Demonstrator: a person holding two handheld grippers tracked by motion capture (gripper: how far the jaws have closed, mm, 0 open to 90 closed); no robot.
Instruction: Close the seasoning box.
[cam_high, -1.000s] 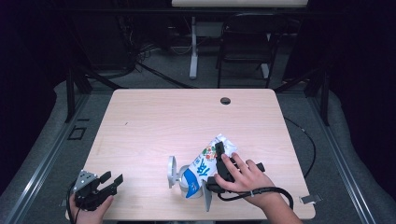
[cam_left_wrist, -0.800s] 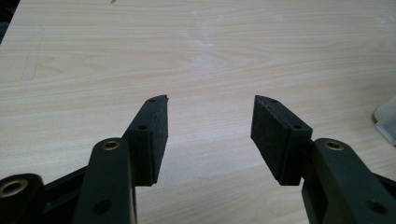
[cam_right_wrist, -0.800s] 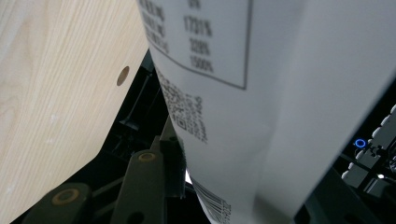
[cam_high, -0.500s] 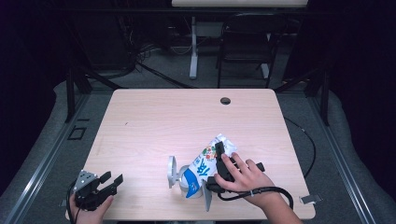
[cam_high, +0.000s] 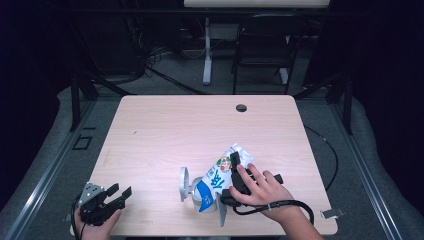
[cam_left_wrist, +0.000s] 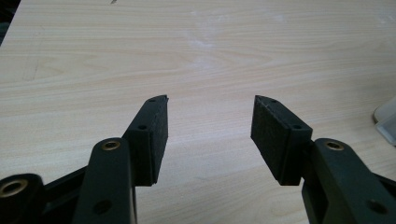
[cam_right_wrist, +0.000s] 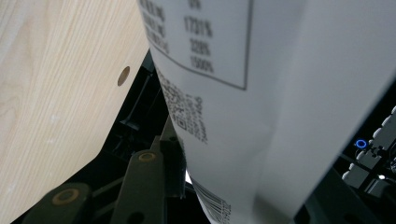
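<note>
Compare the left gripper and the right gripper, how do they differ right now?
The left gripper has its jaws open over bare table; the right gripper is shut on the carton. In the high view, the left sits at the table's near left corner, the right near the front edge's middle. A hand holds each.

1 table, light wood, w/ 1 round cable hole near far edge, right of centre.

1 carton, white/blue print, near-right part of table. 1 clear plastic holder at its left end; how many pieces it's made of – can't tell.

2 grippers: left gripper near-left corner, right gripper at the carton. 2 black jaws each. 2 hands, 1 per gripper. 1 cable seen trailing from the right one.

Beyond table, far side: 1 dark chair, right of centre; 1 white desk leg, centre. 1 black floor cable on the right.
</note>
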